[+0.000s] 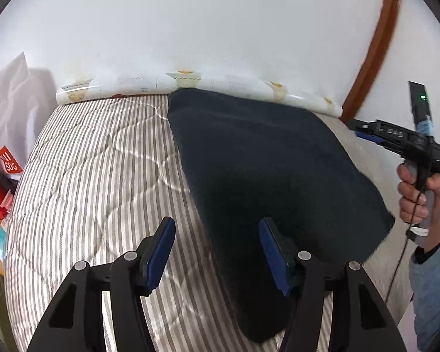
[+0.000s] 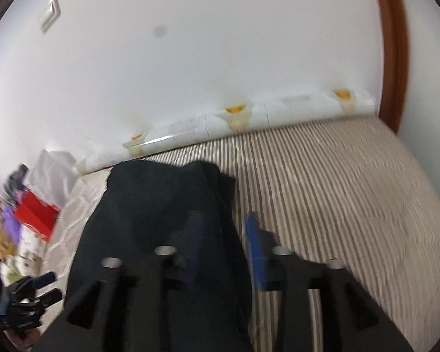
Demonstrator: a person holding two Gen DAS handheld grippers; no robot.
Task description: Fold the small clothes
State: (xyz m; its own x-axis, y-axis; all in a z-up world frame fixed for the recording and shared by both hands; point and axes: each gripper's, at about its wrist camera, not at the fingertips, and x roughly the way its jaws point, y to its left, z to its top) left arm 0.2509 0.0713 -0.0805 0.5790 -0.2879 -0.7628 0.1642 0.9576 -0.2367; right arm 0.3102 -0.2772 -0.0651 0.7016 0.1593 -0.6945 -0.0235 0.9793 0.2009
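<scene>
Dark fleecy garment [image 1: 267, 164] blankets striped quilted bedcover [image 1: 102, 158].

Dark garment [image 1: 264, 161] lies on striped quilted bed [image 1: 102, 161].

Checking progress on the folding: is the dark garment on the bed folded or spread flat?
Folded, at least partly: the dark garment lies on the striped bedspread as a compact shape, with layered edges along one side. How many folds, I cannot tell.

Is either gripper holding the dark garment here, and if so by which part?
Neither holds it. The left gripper is open over the dark garment's near edge; the right gripper is blurred, its fingers apart, pinching nothing visible.
</scene>
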